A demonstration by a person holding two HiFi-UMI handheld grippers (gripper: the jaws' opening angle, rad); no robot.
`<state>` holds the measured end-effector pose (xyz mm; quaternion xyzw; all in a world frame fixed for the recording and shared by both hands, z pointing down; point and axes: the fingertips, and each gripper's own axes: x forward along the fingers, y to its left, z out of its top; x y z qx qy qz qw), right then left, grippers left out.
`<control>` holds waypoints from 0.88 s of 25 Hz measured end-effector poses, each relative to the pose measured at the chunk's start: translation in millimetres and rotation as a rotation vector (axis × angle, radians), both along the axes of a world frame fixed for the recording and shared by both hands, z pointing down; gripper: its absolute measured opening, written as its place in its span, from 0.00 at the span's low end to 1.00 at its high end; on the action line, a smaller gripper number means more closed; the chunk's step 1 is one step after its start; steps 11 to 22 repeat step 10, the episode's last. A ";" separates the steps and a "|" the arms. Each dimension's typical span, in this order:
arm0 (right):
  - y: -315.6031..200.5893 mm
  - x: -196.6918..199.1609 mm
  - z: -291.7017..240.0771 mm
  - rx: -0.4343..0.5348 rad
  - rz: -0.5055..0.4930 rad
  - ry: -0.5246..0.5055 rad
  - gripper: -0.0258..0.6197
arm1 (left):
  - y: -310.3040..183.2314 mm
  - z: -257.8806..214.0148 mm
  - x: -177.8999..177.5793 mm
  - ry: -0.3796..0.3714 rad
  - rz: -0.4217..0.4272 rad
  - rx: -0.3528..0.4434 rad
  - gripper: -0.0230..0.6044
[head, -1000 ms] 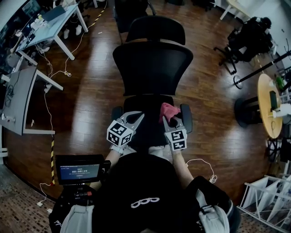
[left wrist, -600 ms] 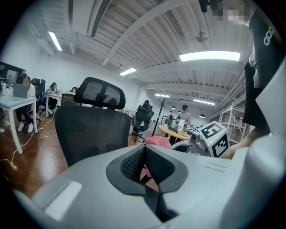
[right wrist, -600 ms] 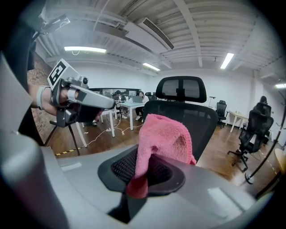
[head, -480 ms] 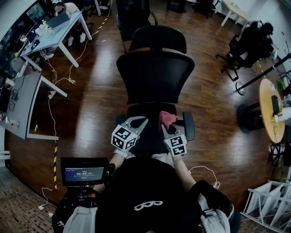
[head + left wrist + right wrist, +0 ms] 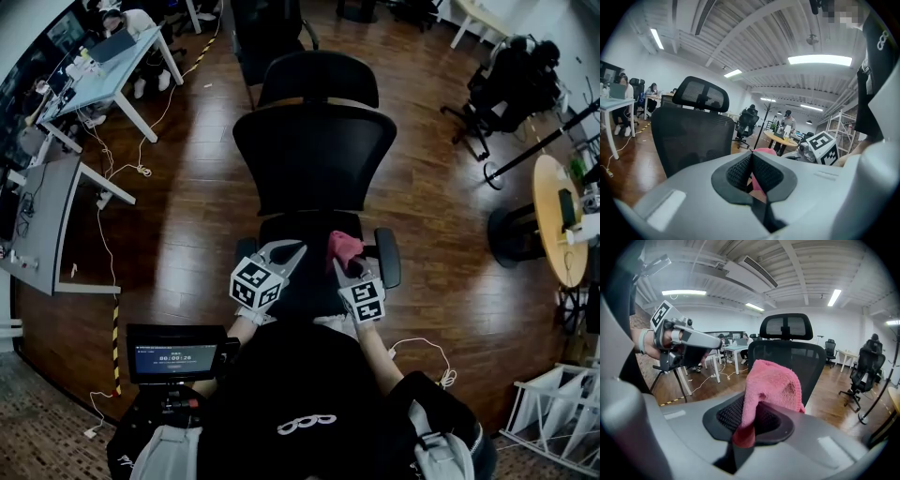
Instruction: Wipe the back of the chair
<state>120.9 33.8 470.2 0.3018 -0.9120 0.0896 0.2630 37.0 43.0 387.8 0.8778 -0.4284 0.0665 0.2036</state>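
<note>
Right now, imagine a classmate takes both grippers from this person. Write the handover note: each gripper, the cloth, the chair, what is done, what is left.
Left gripper: jaws together, holding nothing.
Right gripper: clamped on the pink cloth, which stands up out of the jaws.
Both grippers hover over the chair seat; the mesh backrest stands beyond them, the cloth clear of it.
Done: cloth picked up.
Left: bring the cloth to the backrest and wipe it.
</note>
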 end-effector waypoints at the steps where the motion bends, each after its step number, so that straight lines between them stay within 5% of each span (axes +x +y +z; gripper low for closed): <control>1: -0.5 2.7 -0.5 -0.001 0.006 0.001 0.10 | -0.6 -0.9 2.4 0.001 0.006 0.000 0.02; 22: -5.1 17.7 3.2 -0.014 0.037 0.012 0.10 | -8.6 -2.8 12.7 0.005 0.032 0.000 0.02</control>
